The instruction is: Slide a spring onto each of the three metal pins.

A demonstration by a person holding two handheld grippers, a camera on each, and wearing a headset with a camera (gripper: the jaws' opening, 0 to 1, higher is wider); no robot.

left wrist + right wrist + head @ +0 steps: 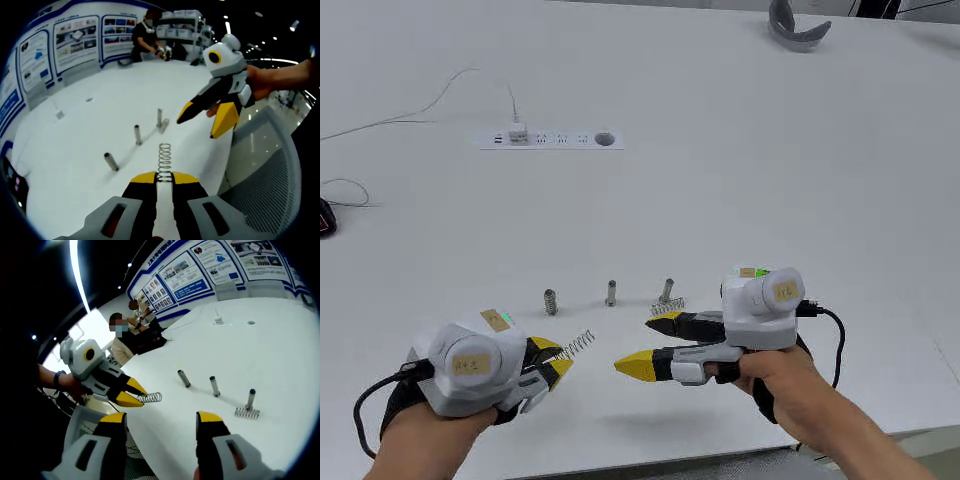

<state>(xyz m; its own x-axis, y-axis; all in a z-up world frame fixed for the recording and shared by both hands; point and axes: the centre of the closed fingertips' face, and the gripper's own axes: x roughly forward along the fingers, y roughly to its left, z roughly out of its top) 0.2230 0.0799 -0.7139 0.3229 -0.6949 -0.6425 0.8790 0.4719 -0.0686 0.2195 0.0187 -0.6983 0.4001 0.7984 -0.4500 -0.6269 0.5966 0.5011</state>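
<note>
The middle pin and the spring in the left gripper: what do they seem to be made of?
The middle pin looks like metal: a dull grey, smooth cylinder with a darker top. Which metal it is cannot be told. The spring, held in the left gripper, looks like thin coiled wire, probably steel: silver-grey, with small glints along the coils.

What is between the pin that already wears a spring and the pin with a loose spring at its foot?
A third pin, upright and bare, stands between them, as the head view shows.
</note>
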